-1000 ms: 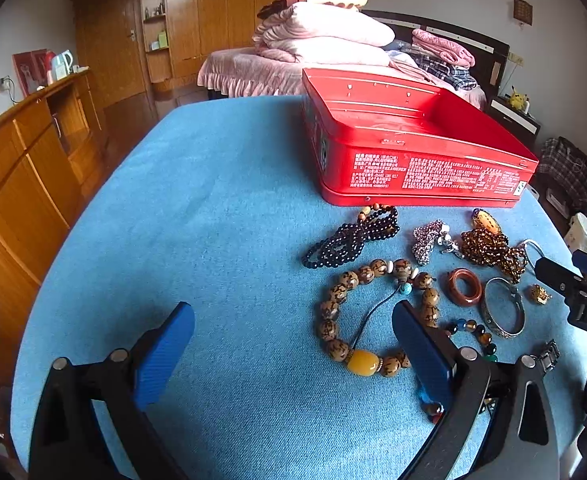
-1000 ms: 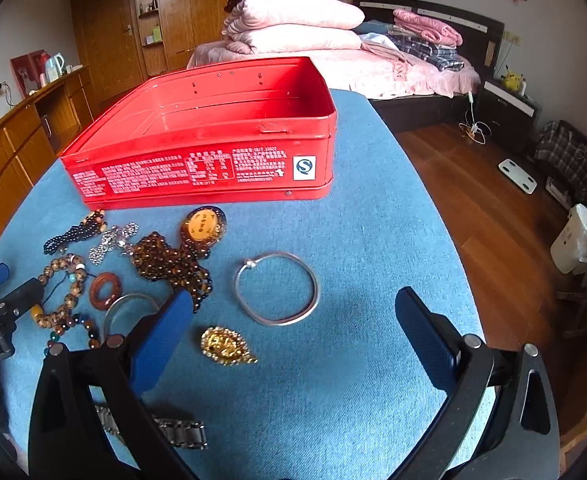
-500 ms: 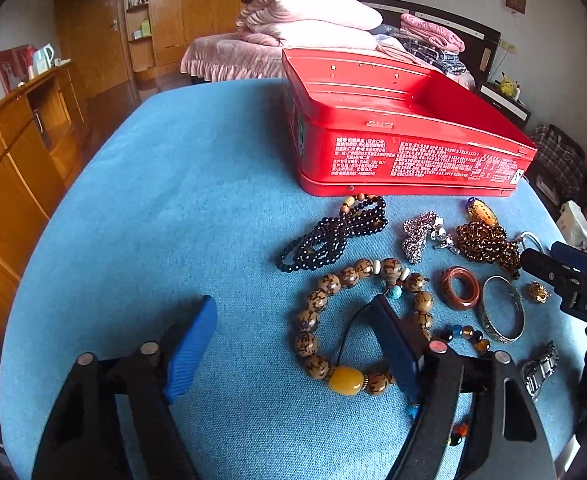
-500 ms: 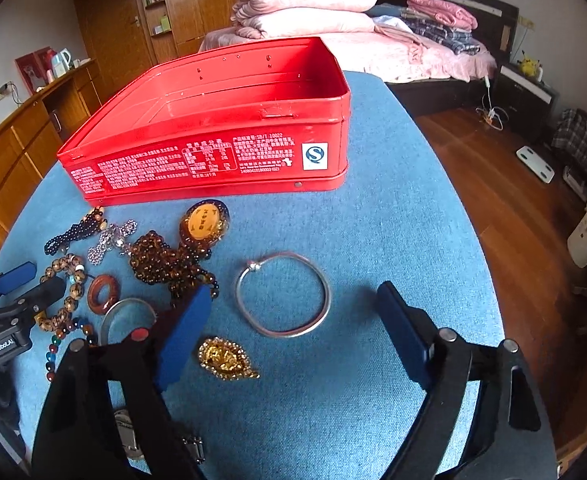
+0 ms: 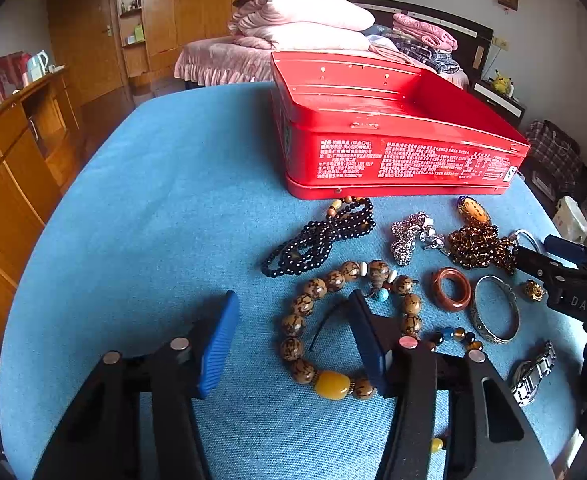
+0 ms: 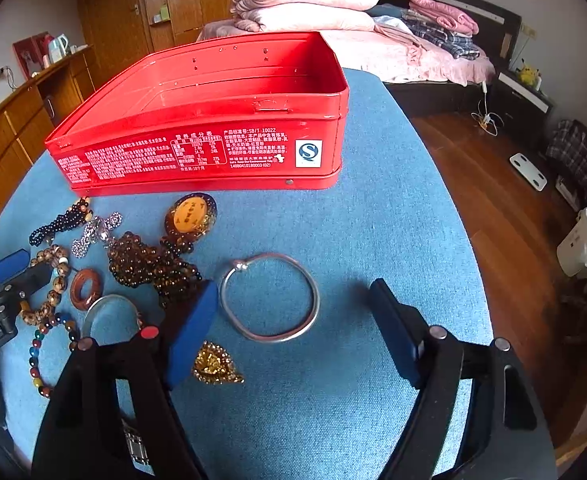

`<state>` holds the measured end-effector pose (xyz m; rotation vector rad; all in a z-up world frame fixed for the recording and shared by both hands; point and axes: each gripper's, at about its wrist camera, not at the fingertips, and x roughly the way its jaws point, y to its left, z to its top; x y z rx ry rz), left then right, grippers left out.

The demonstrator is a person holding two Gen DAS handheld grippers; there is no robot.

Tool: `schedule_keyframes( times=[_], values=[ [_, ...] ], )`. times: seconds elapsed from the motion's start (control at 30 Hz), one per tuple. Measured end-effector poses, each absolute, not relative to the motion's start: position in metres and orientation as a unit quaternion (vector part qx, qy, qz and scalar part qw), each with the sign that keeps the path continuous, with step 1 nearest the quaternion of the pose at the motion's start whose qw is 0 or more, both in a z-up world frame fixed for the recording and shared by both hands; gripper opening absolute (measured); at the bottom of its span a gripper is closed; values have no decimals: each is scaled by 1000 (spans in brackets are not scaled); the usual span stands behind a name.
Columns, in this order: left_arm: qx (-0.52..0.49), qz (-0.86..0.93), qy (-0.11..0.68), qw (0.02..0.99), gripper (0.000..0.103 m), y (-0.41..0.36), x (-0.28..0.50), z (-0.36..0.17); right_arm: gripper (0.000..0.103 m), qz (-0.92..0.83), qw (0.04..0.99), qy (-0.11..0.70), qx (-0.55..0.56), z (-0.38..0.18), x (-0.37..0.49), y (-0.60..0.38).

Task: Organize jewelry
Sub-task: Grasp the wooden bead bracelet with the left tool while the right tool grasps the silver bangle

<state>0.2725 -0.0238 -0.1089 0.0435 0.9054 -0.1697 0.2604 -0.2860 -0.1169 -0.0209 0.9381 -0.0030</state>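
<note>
Left wrist view: my left gripper (image 5: 293,336) points down at the blue table cover (image 5: 153,208). Its jaws have just been closing and now stand about half apart, holding nothing. The left blue pad (image 5: 218,344) is over bare cover; the right pad sits in front of the loop of the large wooden bead bracelet (image 5: 345,320), and contact cannot be judged. Just beyond lie a black bead string (image 5: 321,236), a sparkly silver piece (image 5: 407,236), a red-brown ring (image 5: 451,289) and an engraved silver bangle (image 5: 495,308). A metal watch (image 5: 533,372) lies at the right edge. The open red tin (image 5: 393,136) stands farthest back on the cover, apart from the jewelry.

Right wrist view: my right gripper (image 6: 293,324) also points down, jaws just been closing, still wide apart and gripping nothing. A thin silver bangle (image 6: 269,296) lies flat on the cover between and just ahead of the pads, untouched. A gold brooch (image 6: 215,368) lies beside the left pad. Farther on are a heap of brown beads (image 6: 149,264) and an amber pendant (image 6: 191,216), then the red tin.
</note>
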Motion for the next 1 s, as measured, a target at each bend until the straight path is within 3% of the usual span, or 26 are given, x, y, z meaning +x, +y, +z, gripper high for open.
schedule_keyframes(
  times=[0.23, 0.53, 1.0],
  values=[
    [14, -84, 434, 897, 12, -29, 266, -110, 48, 1, 895, 446, -11, -116, 255, -286],
    [-44, -105, 421, 900, 11, -12, 260, -100, 47, 19, 898, 440, 16, -106, 243, -290],
    [-59, -146, 337, 928, 11, -16, 263, -27, 47, 44, 923, 381, 9, -44, 255, -272]
  ],
)
